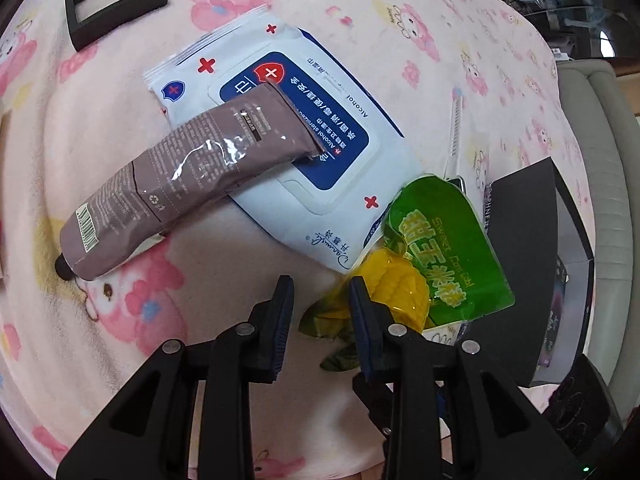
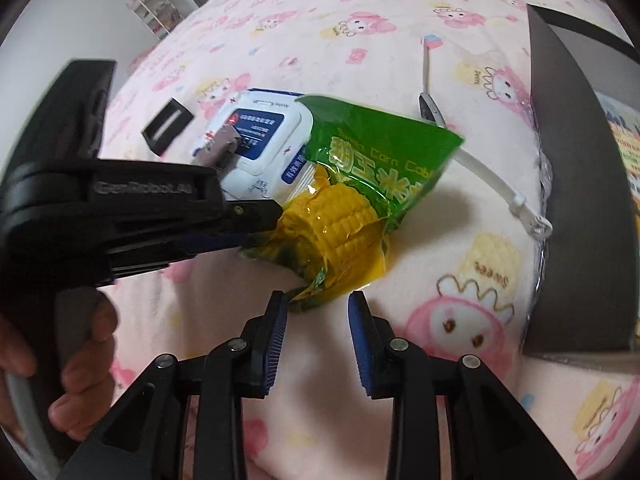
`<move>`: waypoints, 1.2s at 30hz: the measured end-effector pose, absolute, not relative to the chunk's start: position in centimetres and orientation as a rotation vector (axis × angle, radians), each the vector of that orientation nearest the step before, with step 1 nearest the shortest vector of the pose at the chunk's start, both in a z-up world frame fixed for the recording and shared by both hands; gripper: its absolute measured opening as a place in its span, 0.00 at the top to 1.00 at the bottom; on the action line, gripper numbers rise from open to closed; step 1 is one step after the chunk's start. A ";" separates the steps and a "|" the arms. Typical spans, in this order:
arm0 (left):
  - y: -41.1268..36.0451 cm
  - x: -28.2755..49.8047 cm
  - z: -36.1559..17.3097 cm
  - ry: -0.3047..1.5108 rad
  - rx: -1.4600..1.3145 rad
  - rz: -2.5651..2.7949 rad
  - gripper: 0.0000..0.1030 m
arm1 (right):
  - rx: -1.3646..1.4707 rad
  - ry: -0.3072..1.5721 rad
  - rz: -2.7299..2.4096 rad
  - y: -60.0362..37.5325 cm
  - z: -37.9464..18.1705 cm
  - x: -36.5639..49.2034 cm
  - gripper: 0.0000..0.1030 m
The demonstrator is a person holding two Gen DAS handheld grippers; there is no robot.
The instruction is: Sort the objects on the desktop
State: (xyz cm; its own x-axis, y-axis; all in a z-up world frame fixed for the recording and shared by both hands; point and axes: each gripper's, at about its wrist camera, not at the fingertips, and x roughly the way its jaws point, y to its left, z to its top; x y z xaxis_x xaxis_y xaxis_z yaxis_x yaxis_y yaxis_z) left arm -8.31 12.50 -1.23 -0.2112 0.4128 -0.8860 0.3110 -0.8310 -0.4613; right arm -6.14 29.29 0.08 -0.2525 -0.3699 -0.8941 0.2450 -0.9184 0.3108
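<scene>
Item, dark box (image 2: 580, 200): right edge of the desk, likely receptacle. Wipes pack (image 1: 280, 140): tube (image 1: 168, 184) propped across, may roll off. Corn packet (image 2: 360, 200): lying against the wipes, corner between right gripper (image 2: 318, 308) jaws, spread; slick film could slip. Left gripper (image 1: 320, 292) jaws spread beside it, risking collision.

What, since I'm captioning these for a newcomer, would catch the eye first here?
The bright green sweet corn cob pack stands out in the middle. Its lower corner is just ahead of the right gripper, and the left gripper is at its other edge. Behind it lies a white-and-blue alcohol wipes pack with a brown tube resting across it, all on a pink cartoon blanket.
</scene>
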 end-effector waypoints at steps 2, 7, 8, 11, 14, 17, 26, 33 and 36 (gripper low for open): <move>12.2 -7.9 -1.2 -0.888 -1.928 2.220 0.73 | 1.627 -0.151 -2.215 29.2 -0.3 -6.4 0.73; 12.4 -8.0 -1.4 -0.869 -1.934 2.229 0.73 | 1.614 -0.160 -2.204 29.3 -1.0 -6.6 0.73; 12.5 -8.0 -1.4 -0.862 -1.937 2.232 0.73 | 1.612 -0.165 -2.198 29.3 -1.1 -6.7 0.73; 12.8 -7.9 -1.2 -0.840 -1.935 2.239 0.73 | 1.616 -0.180 -2.185 29.6 -1.2 -6.8 0.73; 13.3 -7.9 -1.1 -0.794 -1.934 2.259 0.74 | 1.593 -0.172 -2.189 29.8 -0.9 -6.4 0.79; 13.7 -7.7 -1.2 -0.772 -1.944 2.266 0.74 | 1.563 -0.165 -2.212 30.1 0.0 -5.8 0.86; 15.2 -5.3 0.2 -0.787 -1.901 2.190 0.76 | 1.457 -0.121 -2.272 31.7 3.6 -3.2 0.90; 18.4 -6.7 -0.6 -0.856 -1.878 2.122 0.76 | 1.536 -0.189 -2.256 33.4 2.5 -3.3 0.90; 17.1 -6.8 0.0 -0.922 -1.829 2.150 0.75 | 1.584 -0.198 -2.251 33.7 1.7 -3.8 0.84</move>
